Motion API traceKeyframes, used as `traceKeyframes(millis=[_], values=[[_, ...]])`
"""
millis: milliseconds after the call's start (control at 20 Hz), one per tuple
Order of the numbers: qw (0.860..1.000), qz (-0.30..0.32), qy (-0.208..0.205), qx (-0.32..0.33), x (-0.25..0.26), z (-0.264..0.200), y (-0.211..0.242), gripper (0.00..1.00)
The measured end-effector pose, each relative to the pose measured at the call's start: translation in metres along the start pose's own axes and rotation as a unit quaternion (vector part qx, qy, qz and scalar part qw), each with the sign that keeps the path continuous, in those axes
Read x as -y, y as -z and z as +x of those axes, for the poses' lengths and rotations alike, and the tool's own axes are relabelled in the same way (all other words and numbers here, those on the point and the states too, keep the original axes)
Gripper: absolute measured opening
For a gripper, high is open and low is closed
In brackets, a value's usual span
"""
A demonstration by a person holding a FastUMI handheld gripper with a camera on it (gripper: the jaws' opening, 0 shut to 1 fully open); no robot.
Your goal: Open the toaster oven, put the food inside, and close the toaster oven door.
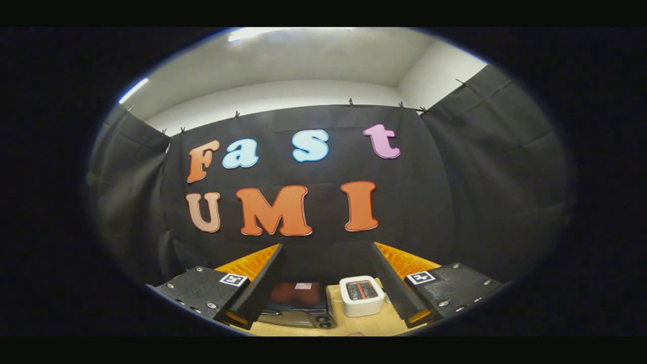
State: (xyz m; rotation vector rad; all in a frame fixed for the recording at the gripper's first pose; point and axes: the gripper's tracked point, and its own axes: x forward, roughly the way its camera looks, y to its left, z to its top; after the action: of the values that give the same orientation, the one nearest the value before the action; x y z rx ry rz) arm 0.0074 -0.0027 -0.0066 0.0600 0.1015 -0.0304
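My gripper [327, 253] is held high above the table and stands open, with nothing between its fingers [263, 283]. Far below, seen through the gap between the fingers, the toaster oven [298, 303] sits on the wooden table [354, 326]. It is dark, with a reddish top and knobs at its right end; I cannot tell how its door stands. Just right of it stands a small white box-shaped device [361, 296] with a dark, orange-striped top. The food cannot be made out from this height.
The black cloth wall rises beyond the table and wraps round both sides. White ceiling and wall show above the cloth.
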Motion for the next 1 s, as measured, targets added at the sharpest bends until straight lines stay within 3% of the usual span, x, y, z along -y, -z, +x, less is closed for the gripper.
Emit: traceKeyframes(millis=[600, 1000], values=[[0.999, 0.014, -0.019, -0.031, -0.025, 0.000, 0.018, 0.98], [0.982, 0.055, -0.086, -0.157, -0.099, 0.005, 0.112, 0.98]])
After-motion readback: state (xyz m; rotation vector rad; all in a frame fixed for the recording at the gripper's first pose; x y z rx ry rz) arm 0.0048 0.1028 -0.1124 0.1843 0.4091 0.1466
